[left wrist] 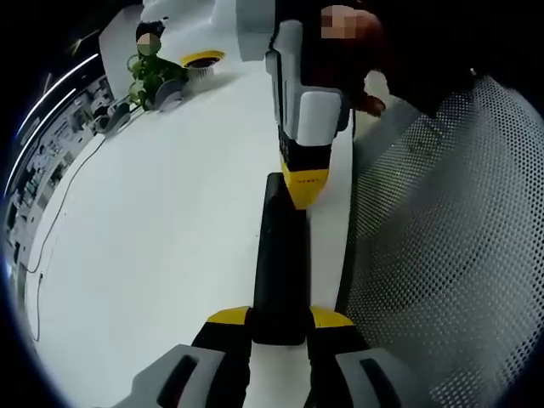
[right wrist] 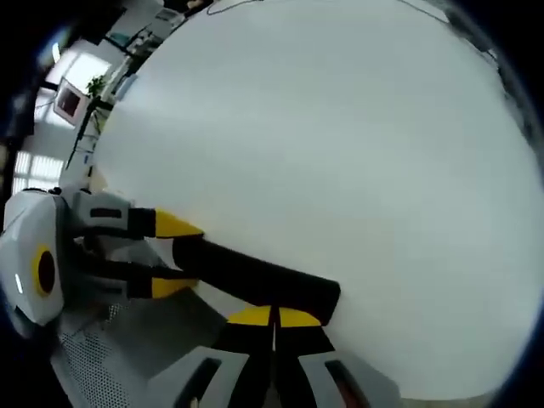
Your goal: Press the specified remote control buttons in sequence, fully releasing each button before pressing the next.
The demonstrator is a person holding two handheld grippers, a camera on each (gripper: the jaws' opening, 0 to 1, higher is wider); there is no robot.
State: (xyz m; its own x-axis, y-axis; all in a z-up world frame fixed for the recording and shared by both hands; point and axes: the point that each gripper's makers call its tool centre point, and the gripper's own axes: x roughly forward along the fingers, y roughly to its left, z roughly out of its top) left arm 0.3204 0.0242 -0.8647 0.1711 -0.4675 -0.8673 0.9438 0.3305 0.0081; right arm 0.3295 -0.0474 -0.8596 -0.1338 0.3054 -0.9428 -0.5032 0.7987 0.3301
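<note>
A long black remote (left wrist: 279, 255) lies on the white table (left wrist: 161, 255), close to its edge. My left gripper (left wrist: 280, 319) is shut on the remote's near end, one yellow-tipped jaw on each side. My right gripper (left wrist: 304, 183) comes down from above with its jaws shut together, and its yellow tip rests on the remote's far end. In the right gripper view my right gripper (right wrist: 274, 316) touches the top of the remote (right wrist: 263, 280) with its jaws together. My left gripper (right wrist: 174, 255) clamps the remote's other end from the left.
A grey mesh chair (left wrist: 450, 255) stands just past the table edge on the right. A thin cable (left wrist: 59, 221) runs along the table's left side. A green plant (left wrist: 151, 76) and a yellow-rimmed round thing (left wrist: 204, 59) sit at the far end. A hand holds the right gripper.
</note>
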